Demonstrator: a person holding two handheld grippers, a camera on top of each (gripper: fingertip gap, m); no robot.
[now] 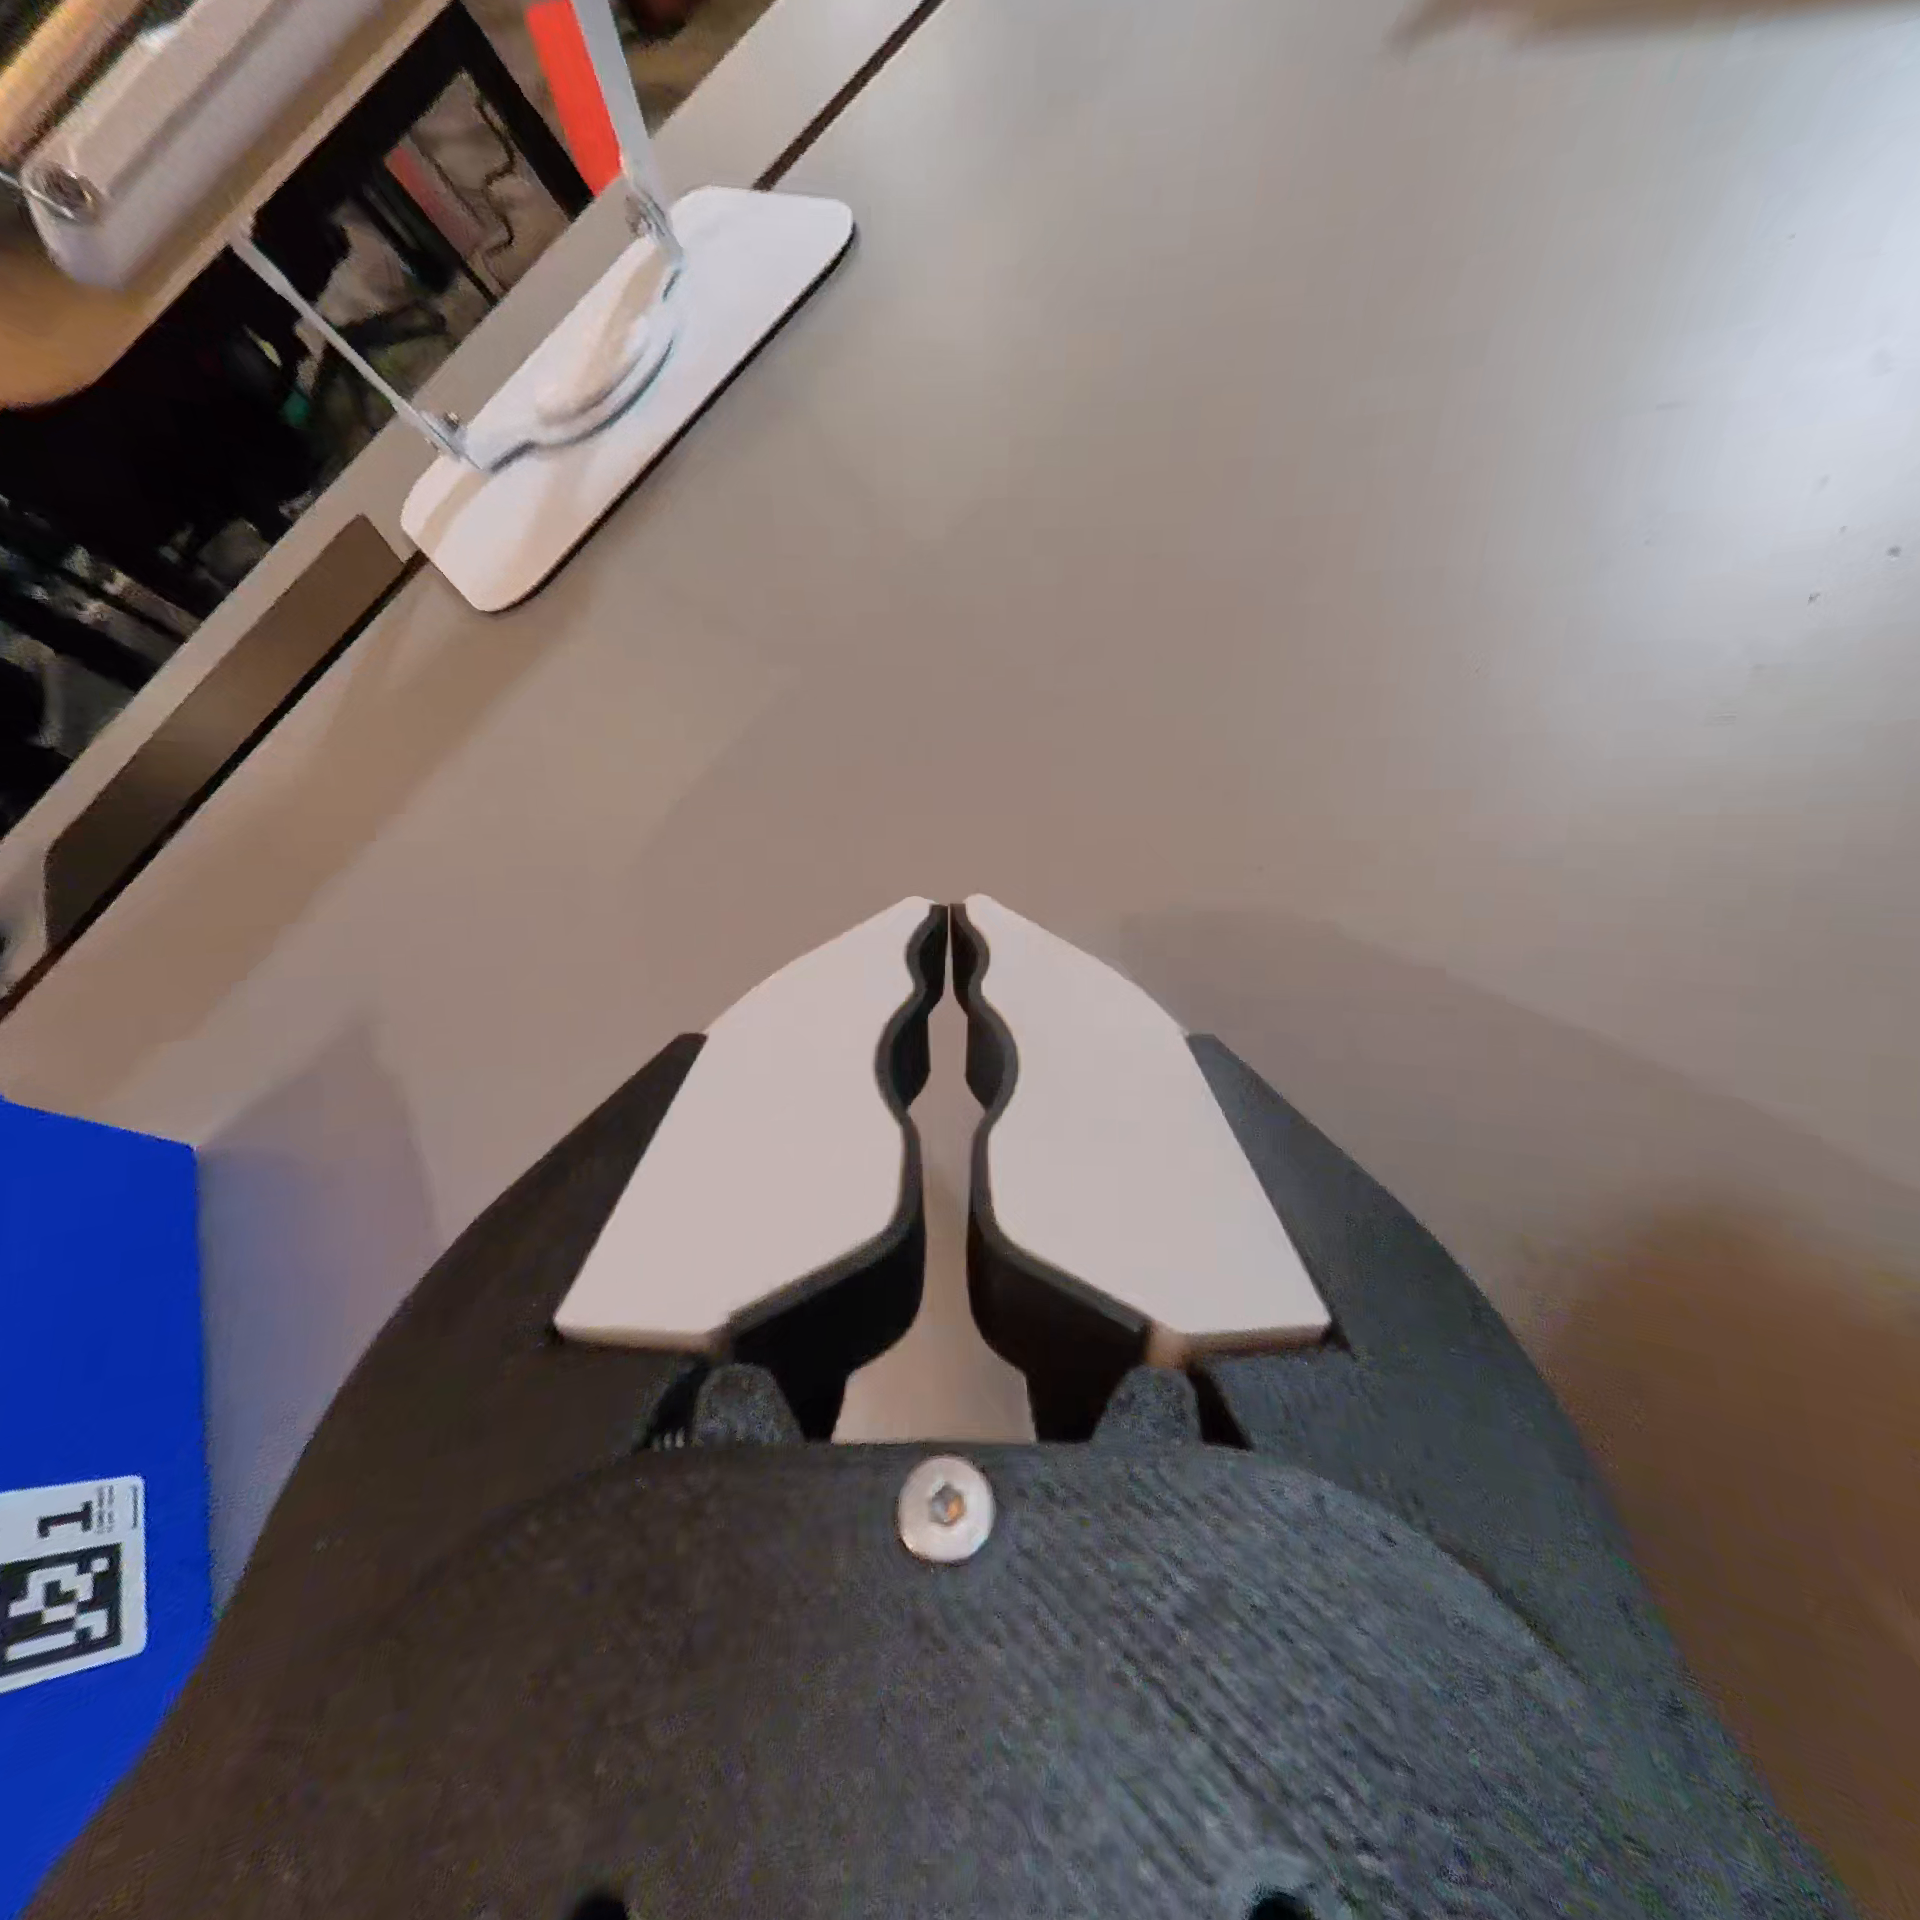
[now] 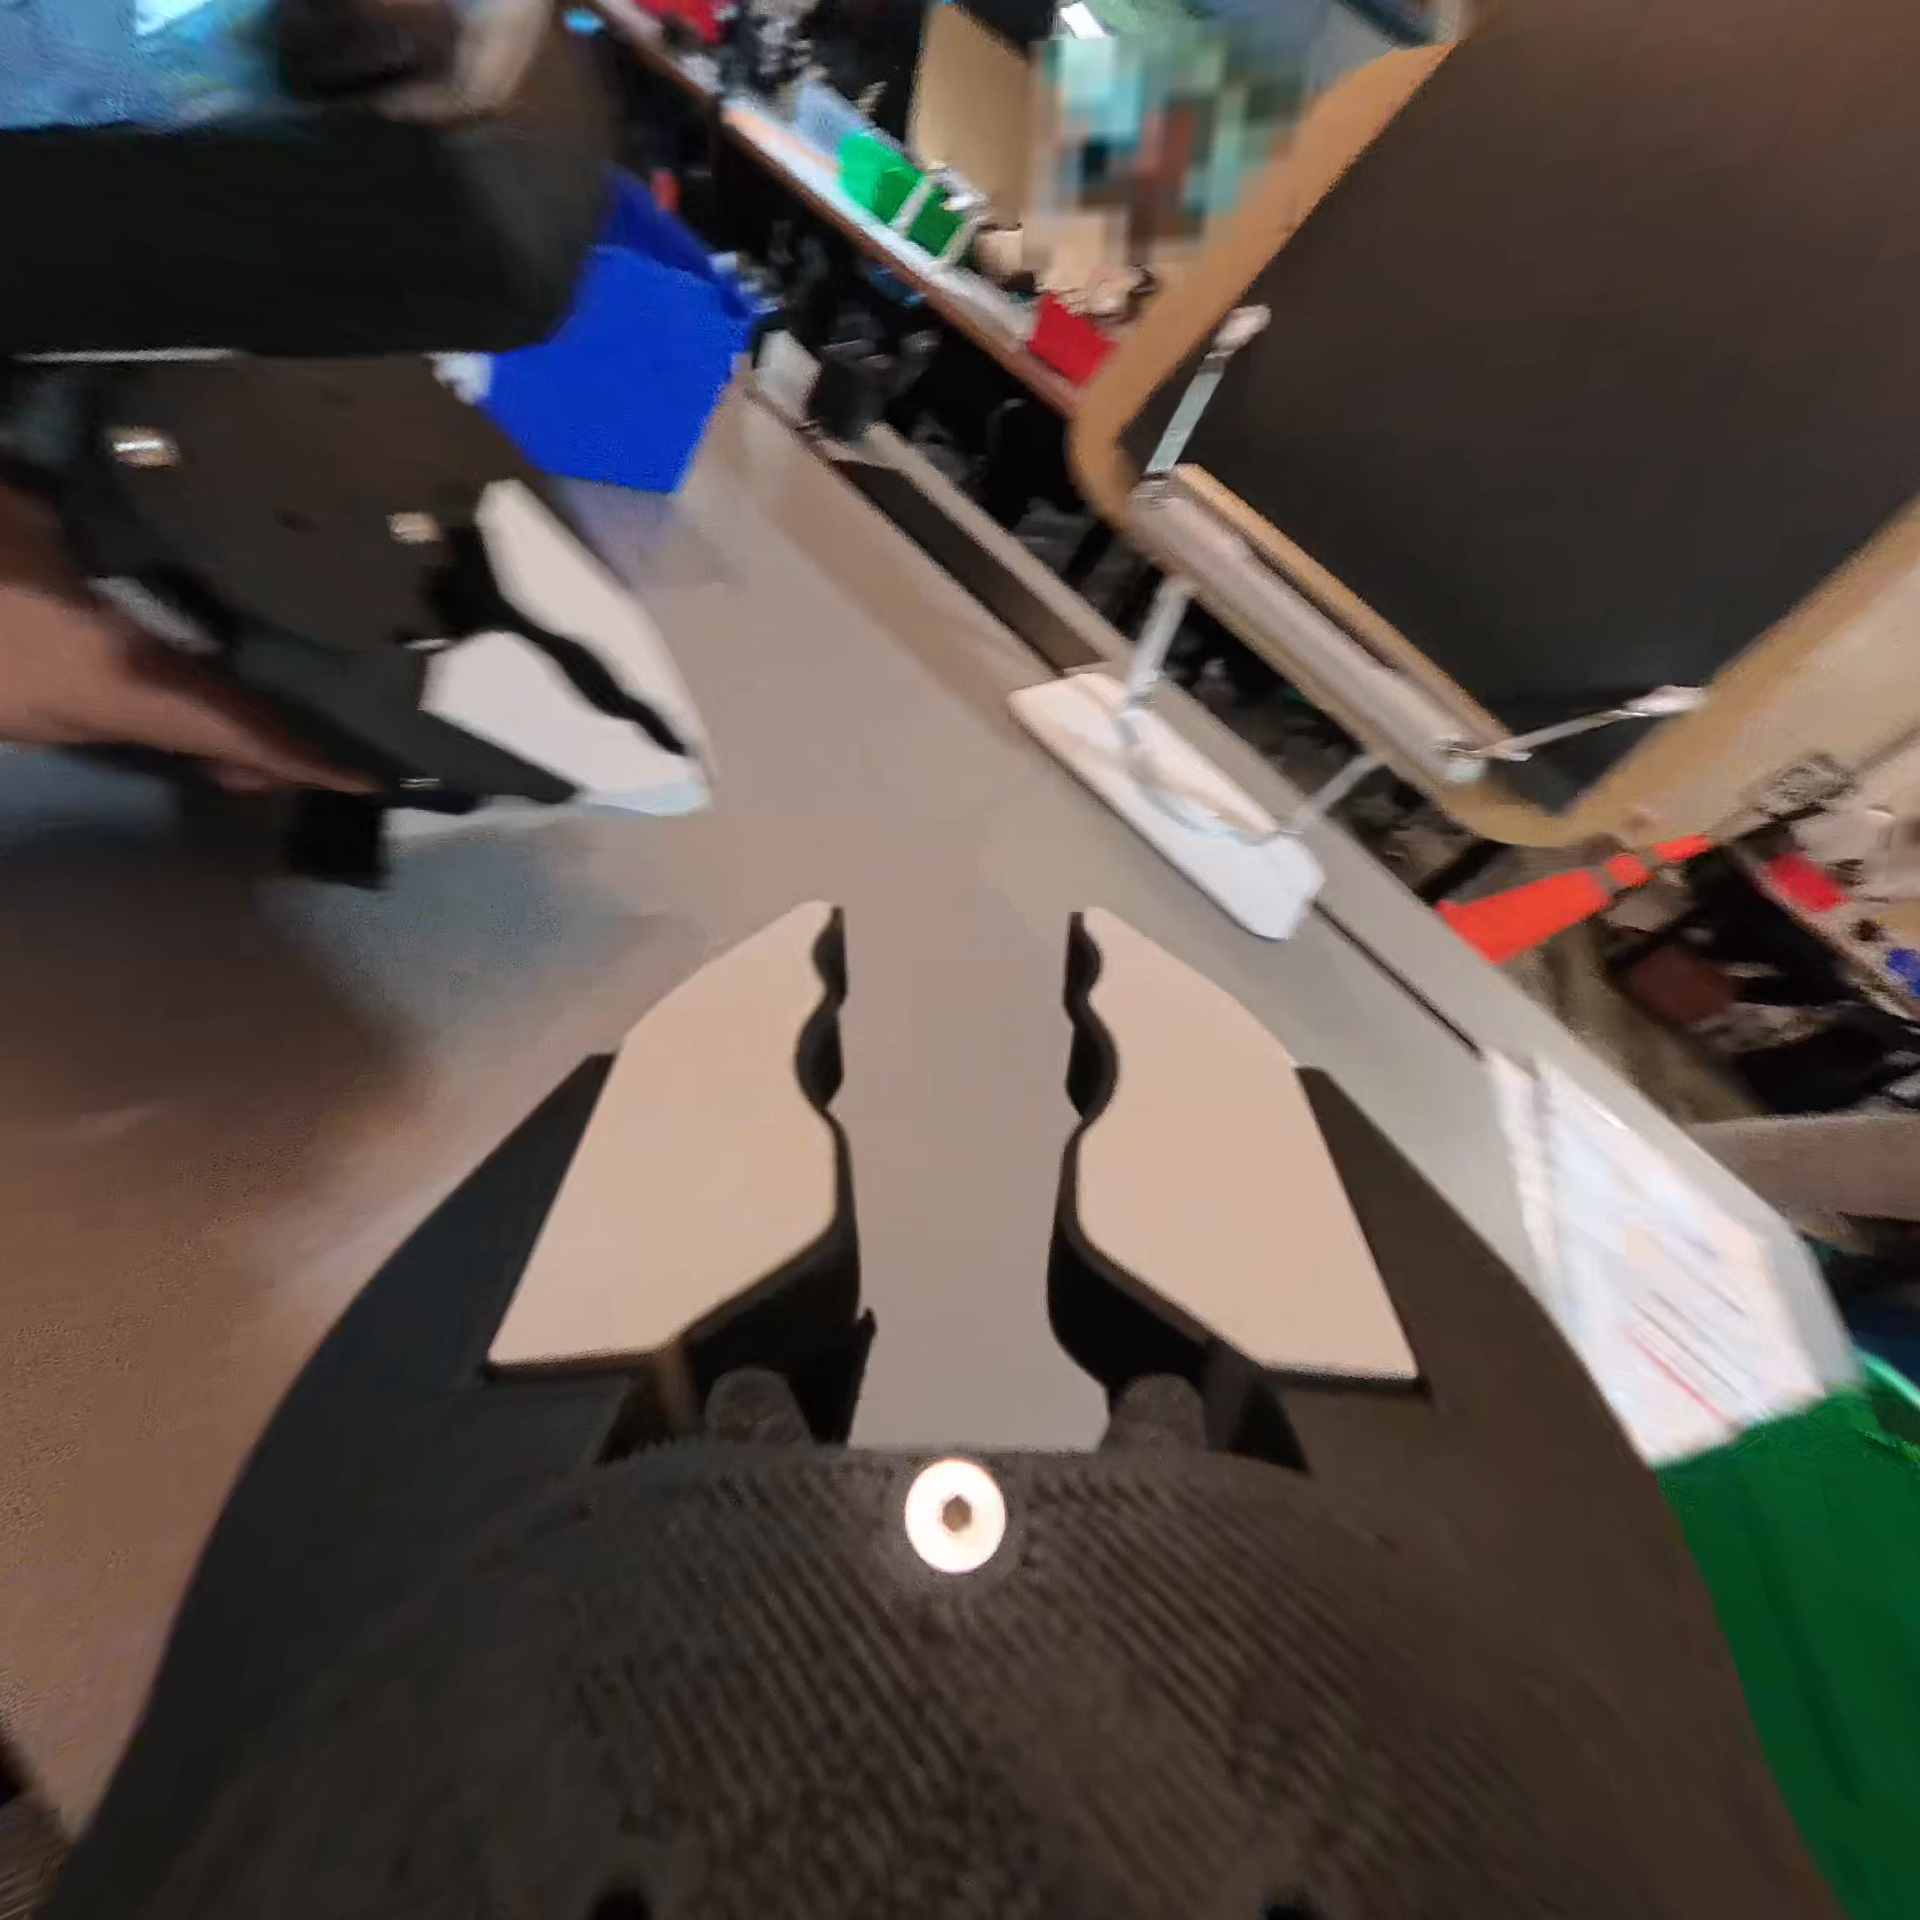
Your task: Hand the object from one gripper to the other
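Note:
My left gripper (image 1: 951, 909) is shut with nothing between its fingers, and hovers over the grey table (image 1: 1247, 520). It also shows in the right wrist view (image 2: 686, 769) at upper left, shut and held by a hand. My right gripper (image 2: 954, 920) is open and empty, with bare table between its fingers. The two grippers are apart, the left one ahead and to the left of the right one. No object to hand over shows in either view.
A blue bin (image 1: 94, 1455) stands at the left of the table, also in the right wrist view (image 2: 613, 384). A white stand base (image 1: 634, 395) (image 2: 1174, 800) carries a tilted board (image 2: 1507, 364) near the table's far edge. A green bin (image 2: 1829, 1610) is at the right. Tip to tip, the grippers are about 15 cm apart.

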